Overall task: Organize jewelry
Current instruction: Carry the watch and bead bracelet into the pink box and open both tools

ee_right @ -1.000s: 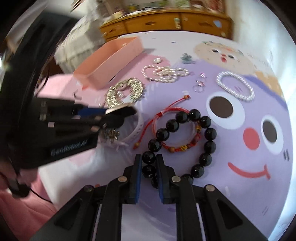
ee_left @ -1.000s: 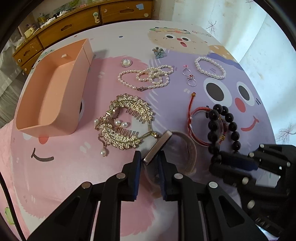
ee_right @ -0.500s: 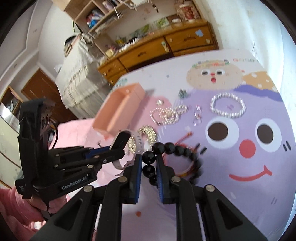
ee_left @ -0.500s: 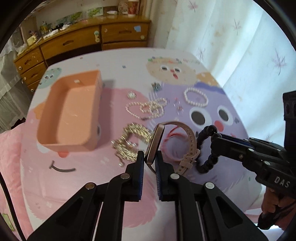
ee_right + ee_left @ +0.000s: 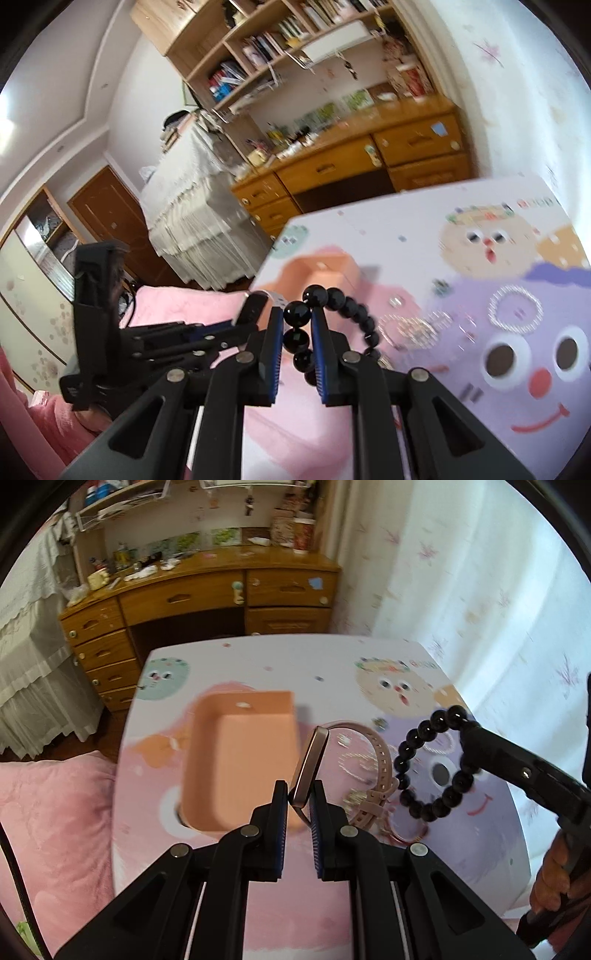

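Jaws of the left gripper (image 5: pixel 298 805) are pinching a watch (image 5: pixel 310 764) by its case, above the peach box's (image 5: pixel 236 764) 3 o'clock edge. Right gripper (image 5: pixel 297 332) is clamping a black bead bracelet (image 5: pixel 295 314), its lower beads hiding behind the fingers; motion is blurring the table jewelry (image 5: pixel 413 328) beyond recognition

We are looking down on a table covered by a pastel cartoon-face cloth (image 5: pixel 258 657), pink at nine o'clock and purple at three o'clock. A peach-orange rectangular plastic tray (image 5: pixel 240 760) is sitting directly on the pink part, near the middle. In the right wrist view, a white pearl bracelet ring (image 5: pixel 515 308) is lying on the purple face at three o'clock, and a blurred tangle of pearl strands (image 5: pixel 413 326) is resting between it and the tray. Smaller pieces are lying nearby, too smeared to identify.
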Motion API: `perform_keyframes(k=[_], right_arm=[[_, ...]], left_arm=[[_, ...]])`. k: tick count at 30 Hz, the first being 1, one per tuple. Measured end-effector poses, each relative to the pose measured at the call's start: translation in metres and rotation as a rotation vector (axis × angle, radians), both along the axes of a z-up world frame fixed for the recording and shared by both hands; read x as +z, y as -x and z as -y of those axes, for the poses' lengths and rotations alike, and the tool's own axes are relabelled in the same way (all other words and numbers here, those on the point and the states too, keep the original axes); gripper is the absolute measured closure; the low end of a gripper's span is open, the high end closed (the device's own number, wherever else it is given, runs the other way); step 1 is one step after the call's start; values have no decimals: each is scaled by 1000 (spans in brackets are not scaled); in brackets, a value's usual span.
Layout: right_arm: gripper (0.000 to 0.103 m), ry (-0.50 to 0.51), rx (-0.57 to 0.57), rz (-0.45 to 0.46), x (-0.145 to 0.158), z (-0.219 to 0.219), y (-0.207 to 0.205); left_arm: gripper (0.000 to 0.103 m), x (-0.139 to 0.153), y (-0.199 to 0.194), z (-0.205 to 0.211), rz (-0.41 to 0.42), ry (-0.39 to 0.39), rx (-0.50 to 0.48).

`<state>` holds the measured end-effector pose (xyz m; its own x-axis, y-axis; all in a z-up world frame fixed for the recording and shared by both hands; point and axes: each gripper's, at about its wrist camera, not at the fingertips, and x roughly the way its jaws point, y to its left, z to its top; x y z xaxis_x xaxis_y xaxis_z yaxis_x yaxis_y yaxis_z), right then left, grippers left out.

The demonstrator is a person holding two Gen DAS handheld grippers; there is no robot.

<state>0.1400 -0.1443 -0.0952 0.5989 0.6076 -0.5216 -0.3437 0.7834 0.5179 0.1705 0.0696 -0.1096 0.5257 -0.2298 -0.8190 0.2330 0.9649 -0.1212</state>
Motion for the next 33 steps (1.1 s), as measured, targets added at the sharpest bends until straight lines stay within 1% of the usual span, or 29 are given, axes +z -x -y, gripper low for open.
perform_keyframes(k=[3, 6, 10, 14, 15, 16, 17, 18, 19, 20, 22, 24, 25, 27, 29, 33], right_arm=[[88, -9, 6, 11, 2, -19, -8], [88, -3, 15, 11, -1, -38, -14], [88, 18, 19, -4, -11, -64, -25], [88, 29, 4, -27, -21, -79, -32], [88, 34, -7, -27, -23, -81, -34], [87, 38, -20, -26, -25, -84, -35], [85, 49, -40, -38, -27, -86, -37], [80, 69, -60, -64, -30, -87, -39], [68, 82, -73, -83, -32, -87, -40], [62, 90, -89, -103, -35, -86, -40], [62, 75, -114, -108, -38, -82, -35], [56, 81, -146, -126, -42, -77, -32], [50, 89, -158, -139, -45, -75, -31], [45, 113, -177, -164, -51, -70, -28], [38, 146, -202, -194, -59, -64, -25], [33, 234, -248, -248, -75, -47, -13]], left_arm=[[94, 0, -13, -18, 22, -3, 17], [94, -3, -25, -34, 28, -6, 26], [94, -16, -44, -50, 12, 2, 39], [93, -30, -60, -61, -14, 7, 45], [91, -34, -64, -64, -24, 10, 46], [79, -37, -65, -64, -37, 7, 46], [67, -40, -67, -66, -52, -2, 53], [37, -43, -69, -67, -65, -13, 66], [21, -45, -69, -69, -70, -21, 79], [21, -45, -68, -71, -64, -18, 80], [21, -45, -66, -72, -61, -13, 69], [21, -46, -64, -72, -71, -35, 68], [21, -48, -63, -70, -79, -47, 70], [21, -54, -57, -67, -113, -55, 81], [21, -62, -47, -64, -163, -25, 88], [21, -85, -19, -57, -284, 25, 107]])
